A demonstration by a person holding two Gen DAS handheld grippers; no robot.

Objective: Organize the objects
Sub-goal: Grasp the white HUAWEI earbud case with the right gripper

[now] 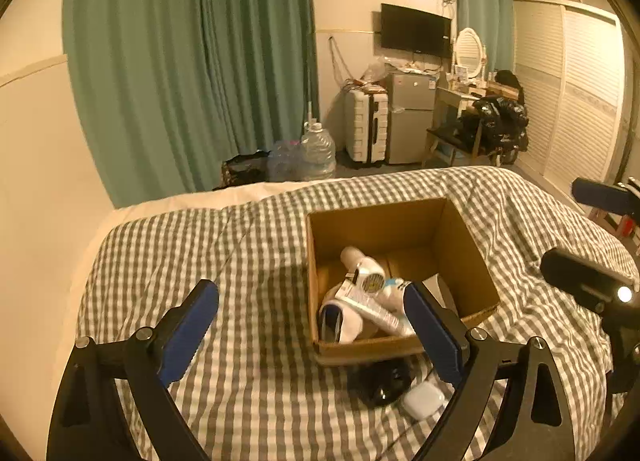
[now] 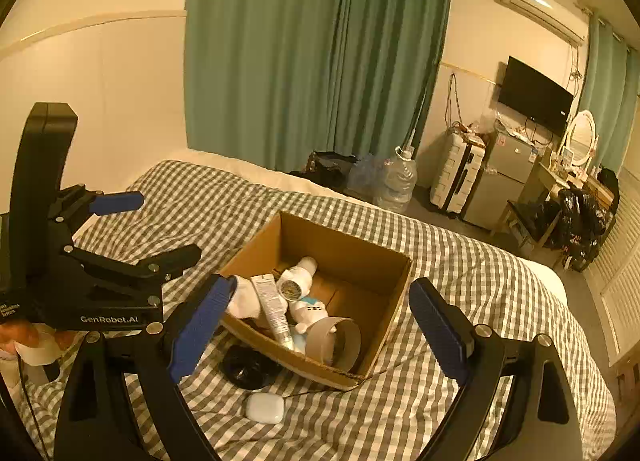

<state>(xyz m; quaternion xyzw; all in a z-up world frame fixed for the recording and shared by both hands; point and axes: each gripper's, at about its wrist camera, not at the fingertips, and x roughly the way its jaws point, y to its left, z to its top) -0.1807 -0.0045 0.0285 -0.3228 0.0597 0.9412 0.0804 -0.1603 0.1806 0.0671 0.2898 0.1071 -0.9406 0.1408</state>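
Both claws, left gripper [image 1: 311, 321] and right gripper [image 2: 319, 323], I read as wide and empty. One cardboard box [image 2: 384, 257], open-topped, at 12 o'clock, holds one tube [image 2: 272, 309] among white items. One earbud case [image 2: 264, 407] lies at 6 o'clock on the checked bedspread [image 2: 460, 261]; green curtains [image 2: 312, 49] behind.

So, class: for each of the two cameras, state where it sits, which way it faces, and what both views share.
Left wrist: rides the left gripper, facing across the checked bed at the cardboard box; open jaws show, the right gripper at the right edge.
Right wrist: rides the right gripper, facing the box; open jaws show, left gripper at the left.
Shared: box, white earbud case, television.
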